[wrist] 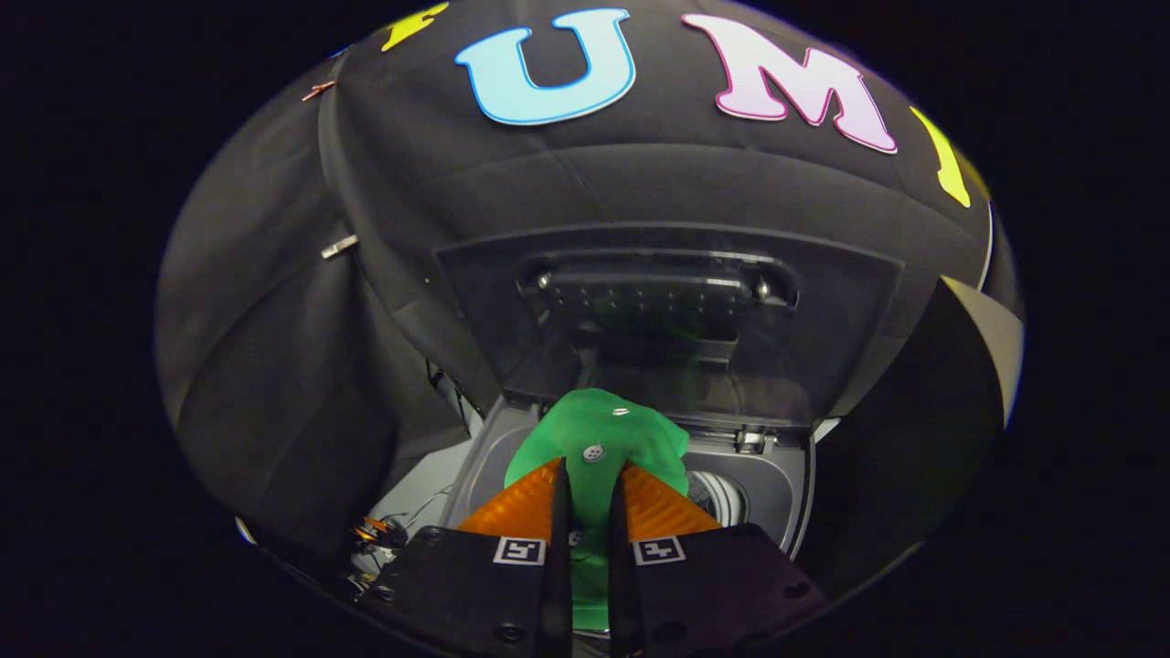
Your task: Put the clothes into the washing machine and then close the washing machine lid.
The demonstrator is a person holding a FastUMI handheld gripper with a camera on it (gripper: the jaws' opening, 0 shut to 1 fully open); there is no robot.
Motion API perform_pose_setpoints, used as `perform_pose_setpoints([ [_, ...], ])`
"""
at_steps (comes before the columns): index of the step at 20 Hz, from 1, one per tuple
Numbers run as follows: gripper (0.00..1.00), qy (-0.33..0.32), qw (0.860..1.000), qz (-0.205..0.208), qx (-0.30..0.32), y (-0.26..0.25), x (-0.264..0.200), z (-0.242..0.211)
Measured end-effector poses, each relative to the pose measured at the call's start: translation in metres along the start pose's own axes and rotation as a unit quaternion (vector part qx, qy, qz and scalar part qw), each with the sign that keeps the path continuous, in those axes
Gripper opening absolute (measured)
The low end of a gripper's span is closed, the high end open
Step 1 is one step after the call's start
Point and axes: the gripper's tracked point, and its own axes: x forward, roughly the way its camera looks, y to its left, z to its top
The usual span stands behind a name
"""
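A green garment (599, 434) with small buttons is pinched between both fingers of my gripper (591, 475), which is shut on it. The cloth bulges up ahead of the fingertips and hangs over the washing machine's open top (777, 475). Just right of the fingers, part of the pale drum (722, 498) shows inside the opening. The dark see-through lid (667, 311) stands raised upright beyond the garment, and a faint green reflection lies on it.
Black cloth walls stand close behind and on both sides of the machine. Some wires and a small orange part (375, 532) lie left of the machine, beside its grey rim (484, 457).
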Motion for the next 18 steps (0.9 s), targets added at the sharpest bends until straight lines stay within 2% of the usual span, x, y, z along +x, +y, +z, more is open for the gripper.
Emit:
perform_pose_setpoints([
  [2, 0.22, 0.030, 0.999, -0.015, -0.005, -0.006, 0.010, -0.020],
  [6, 1.00, 0.041, 0.999, -0.033, 0.004, -0.018, 0.019, -0.030],
  [12, 1.00, 0.020, 0.999, -0.040, -0.009, -0.023, 0.000, -0.016],
  [18, 1.00, -0.062, 0.997, -0.032, -0.036, -0.016, -0.060, 0.044],
])
